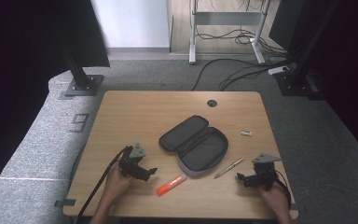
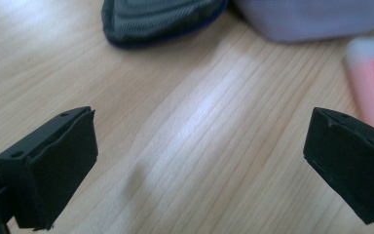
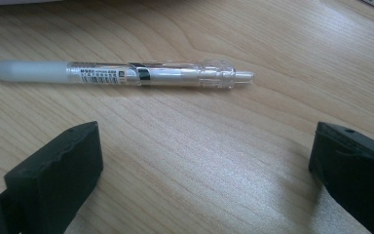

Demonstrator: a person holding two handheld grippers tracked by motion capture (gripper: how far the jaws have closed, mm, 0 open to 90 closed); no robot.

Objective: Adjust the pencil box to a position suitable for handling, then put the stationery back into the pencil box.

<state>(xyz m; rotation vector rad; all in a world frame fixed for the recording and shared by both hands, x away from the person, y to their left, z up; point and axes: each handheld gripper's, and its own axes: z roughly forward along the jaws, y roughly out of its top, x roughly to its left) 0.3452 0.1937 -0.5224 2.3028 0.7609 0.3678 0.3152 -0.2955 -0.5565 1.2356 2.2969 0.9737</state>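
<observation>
While low over the table (image 1: 135,112), both tongs (image 1: 150,171) (image 1: 239,177) agape, inward-pointing.

On my wooden table (image 1: 135,112) lies an open grey pencil case (image 1: 195,144); a clear pen (image 1: 229,167) and orange marker (image 1: 171,185) beside it, a small white object (image 1: 246,133) (blurred) farther back.
</observation>
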